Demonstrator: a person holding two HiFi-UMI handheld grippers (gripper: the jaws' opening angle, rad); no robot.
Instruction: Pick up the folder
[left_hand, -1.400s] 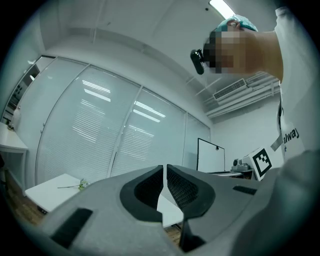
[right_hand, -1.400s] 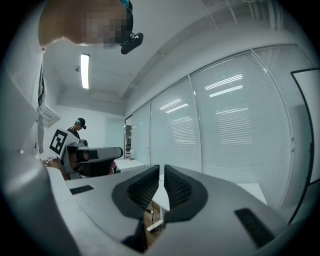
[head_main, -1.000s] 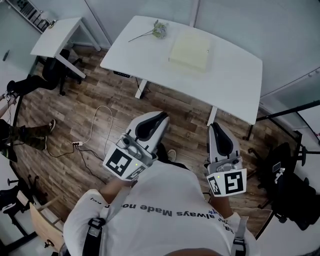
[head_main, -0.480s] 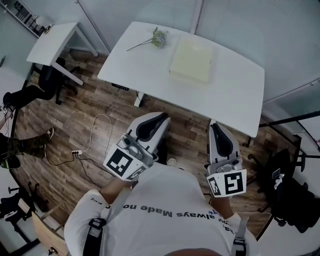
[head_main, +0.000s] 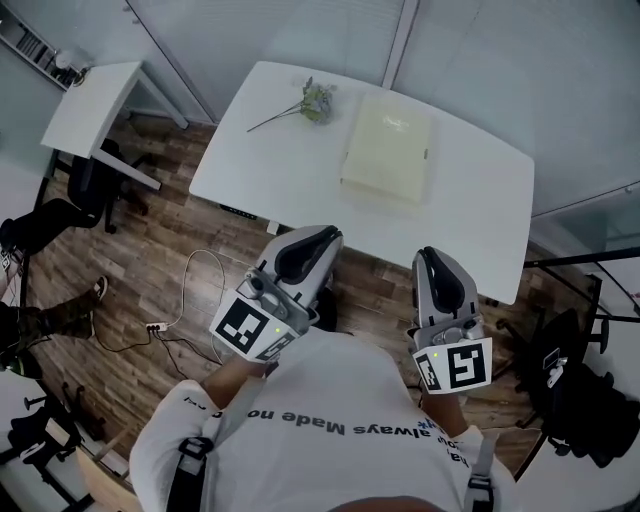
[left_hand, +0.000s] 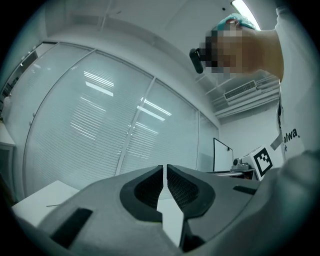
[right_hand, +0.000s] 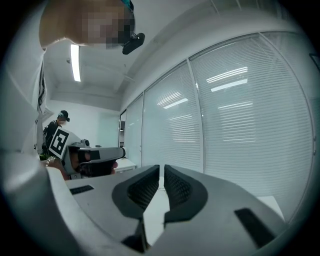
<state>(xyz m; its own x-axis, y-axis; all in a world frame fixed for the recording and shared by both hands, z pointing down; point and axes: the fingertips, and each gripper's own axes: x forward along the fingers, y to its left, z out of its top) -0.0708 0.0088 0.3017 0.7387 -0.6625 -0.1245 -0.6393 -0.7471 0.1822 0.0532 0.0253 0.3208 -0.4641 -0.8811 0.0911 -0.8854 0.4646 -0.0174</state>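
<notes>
A pale yellow folder (head_main: 388, 147) lies flat on the white table (head_main: 290, 170), towards its far side. My left gripper (head_main: 322, 236) is held level over the floor just short of the table's near edge, its jaws shut with nothing between them (left_hand: 165, 172). My right gripper (head_main: 428, 257) is beside it at the same height, also shut and empty (right_hand: 161, 172). Both point towards the table, well short of the folder. Neither gripper view shows the folder.
A sprig of flowers (head_main: 300, 103) lies on the table left of the folder. A smaller white desk (head_main: 85, 105) stands at the far left, black office chairs (head_main: 575, 395) at the right, and a cable with a power strip (head_main: 155, 325) on the wooden floor. Glass walls with blinds stand behind the table.
Both grippers, still shut, have travelled forward with the person towards the table. The table and folder now sit lower and closer in the head view.
</notes>
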